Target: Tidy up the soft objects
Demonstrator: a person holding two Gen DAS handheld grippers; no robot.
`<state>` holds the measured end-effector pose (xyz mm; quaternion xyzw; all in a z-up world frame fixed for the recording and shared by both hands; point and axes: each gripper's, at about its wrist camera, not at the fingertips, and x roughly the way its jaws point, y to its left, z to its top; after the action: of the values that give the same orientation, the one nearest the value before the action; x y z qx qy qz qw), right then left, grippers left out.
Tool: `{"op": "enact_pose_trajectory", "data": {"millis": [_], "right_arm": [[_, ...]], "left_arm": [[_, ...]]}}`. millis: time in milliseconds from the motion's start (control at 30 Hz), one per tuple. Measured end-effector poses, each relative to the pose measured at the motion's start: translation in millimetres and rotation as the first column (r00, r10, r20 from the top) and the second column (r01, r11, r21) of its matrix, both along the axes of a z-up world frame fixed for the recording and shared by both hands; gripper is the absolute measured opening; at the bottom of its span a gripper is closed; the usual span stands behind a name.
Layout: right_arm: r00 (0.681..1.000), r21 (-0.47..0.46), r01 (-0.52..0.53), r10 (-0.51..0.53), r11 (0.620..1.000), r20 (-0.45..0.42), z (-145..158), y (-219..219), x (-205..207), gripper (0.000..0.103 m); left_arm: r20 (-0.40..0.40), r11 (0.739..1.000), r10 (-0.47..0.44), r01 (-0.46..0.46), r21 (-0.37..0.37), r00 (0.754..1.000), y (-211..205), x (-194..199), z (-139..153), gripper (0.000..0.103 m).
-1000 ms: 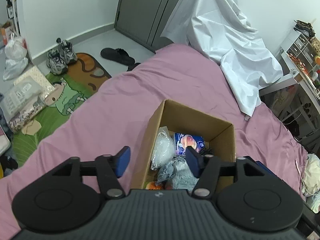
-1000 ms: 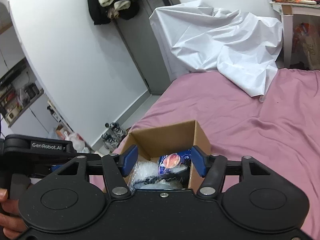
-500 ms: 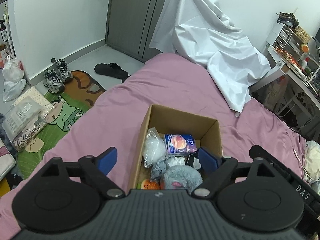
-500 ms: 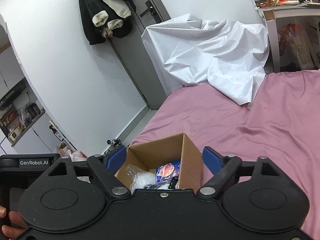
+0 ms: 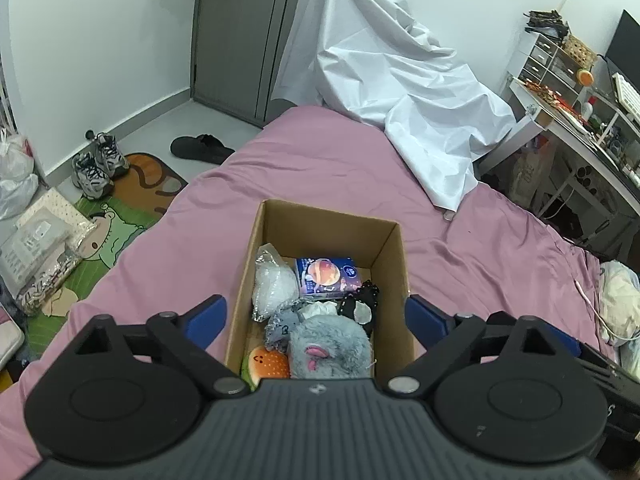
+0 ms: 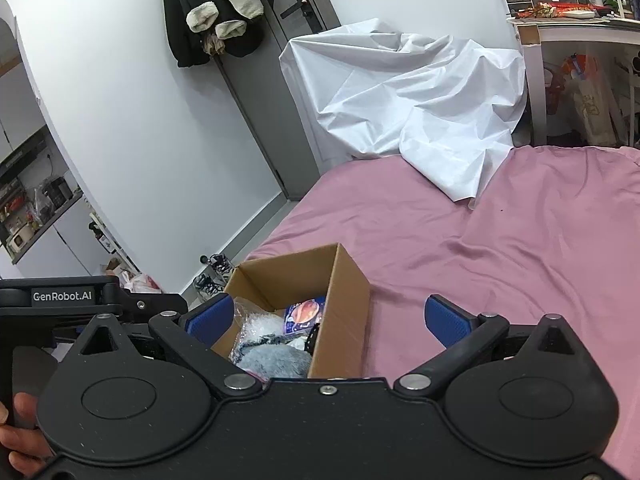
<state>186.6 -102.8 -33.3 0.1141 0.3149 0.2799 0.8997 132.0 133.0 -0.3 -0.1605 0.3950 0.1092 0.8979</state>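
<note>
An open cardboard box (image 5: 320, 232) stands on the pink bed. In it lie a grey plush (image 5: 328, 344), a burger plush (image 5: 268, 364), a clear bag of white filling (image 5: 276, 284), a blue packet (image 5: 328, 276) and a black item (image 5: 360, 304). My left gripper (image 5: 316, 318) hovers over the box's near end; its jaws are opening and touch nothing. In the right wrist view, the box (image 6: 344, 320) and the grey plush (image 6: 272, 360) sit below my right gripper (image 6: 326, 320), whose jaws are opening with nothing gripped. The left gripper's body (image 6: 60, 300) shows at the left.
A white sheet (image 5: 400, 92) drapes over the bed's far end. Sneakers (image 5: 96, 164), a slipper (image 5: 200, 148), a cartoon mat (image 5: 120, 220) and bags lie on the floor at left. A cluttered desk (image 5: 580, 120) stands right. A coat (image 6: 216, 8) hangs by the door. A hand (image 6: 16, 432) grips a handle.
Both grippers' jaws have spread much wider. Both have drawn back and a little up from the box, so more of its contents show, with the grey plush lying free inside.
</note>
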Motion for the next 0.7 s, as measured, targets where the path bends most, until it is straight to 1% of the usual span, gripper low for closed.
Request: {"op": "enact_pose_trajectory", "data": {"millis": [200,300,467,533,600,633,700], "right_arm": [[1.000,-0.009,0.011,-0.011,1.000,0.002,11.7,-17.8,-3.7,0.103],[1.000,-0.018,0.021,-0.021,1.000,0.000,18.6,-29.8,-7.8,0.103],[0.999,-0.044,0.033,-0.032,0.998,0.031,31.9,-51.2,-17.6,0.103],[0.999,-0.040,0.037,-0.036,0.999,0.027,37.8,-61.8,-22.6,0.103],[0.999,-0.017,0.031,-0.031,0.999,0.021,44.4,-74.2,-28.0,0.103],[0.999,-0.011,0.032,-0.031,0.999,0.028,48.5,-80.3,-32.1,0.103],[0.998,-0.031,0.045,-0.043,0.999,0.054,56.1,-89.2,-41.0,0.103]], "left_arm": [[0.009,1.000,-0.024,0.024,0.016,1.000,-13.9,-7.7,8.3,0.097],[0.011,1.000,-0.028,0.028,0.006,1.000,-20.8,-13.8,11.8,0.098],[0.015,0.998,-0.049,0.049,0.027,0.999,-36.5,-25.5,21.1,0.100],[0.017,0.997,-0.068,0.067,0.032,0.998,-42.4,-30.0,26.6,0.100],[0.026,0.995,-0.089,0.088,0.042,0.996,-48.5,-35.9,33.5,0.100],[0.030,0.994,-0.096,0.094,0.048,0.995,-51.4,-38.8,36.5,0.100],[0.033,0.992,-0.109,0.107,0.059,0.993,-57.2,-45.0,42.9,0.100]]}}
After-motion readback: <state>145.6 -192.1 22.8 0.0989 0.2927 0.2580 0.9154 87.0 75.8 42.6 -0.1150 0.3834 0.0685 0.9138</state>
